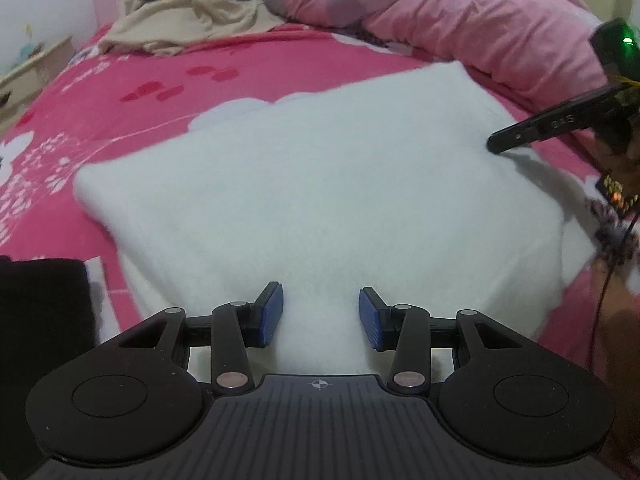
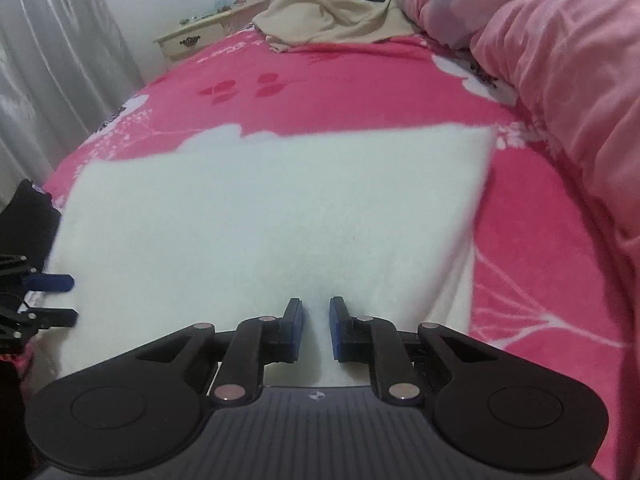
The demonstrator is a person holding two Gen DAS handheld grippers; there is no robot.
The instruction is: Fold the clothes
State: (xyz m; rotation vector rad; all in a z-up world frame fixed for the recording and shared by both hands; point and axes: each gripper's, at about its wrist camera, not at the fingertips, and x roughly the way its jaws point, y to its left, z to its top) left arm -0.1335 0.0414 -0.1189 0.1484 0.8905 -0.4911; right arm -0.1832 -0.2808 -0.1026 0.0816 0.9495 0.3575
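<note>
While both grippers hang over the near edge of the white cloth (image 1: 320, 184), I read the layout like this: it lies flat on the pink bed sheet (image 2: 340, 92), straight ahead of both sets of fingers, a rough rectangle w/ its long axis running left-right across my view. It looks soft and fuzzy, fleece-like, no creases I can make out; whether it's one layer or already doubled I can't tell, the edges are blurred.

Left gripper (image 1: 321, 316): blue pads well apart, nothing between them but cloth below. Right gripper (image 2: 316, 328): pads nearly together w/ a narrow gap left; I can't tell whether any cloth is pinched in it. In the left view the right one's tip sits at the cloth's right edge, so the right hand is nearer that side, the left nearer the middle-left.

Farther back: a crumpled beige garment (image 2: 332, 12), loose and wrinkled, and a puffy pink quilt (image 2: 560, 60) bunched along the right. Dark fabric (image 1: 44, 304) at my near left.
</note>
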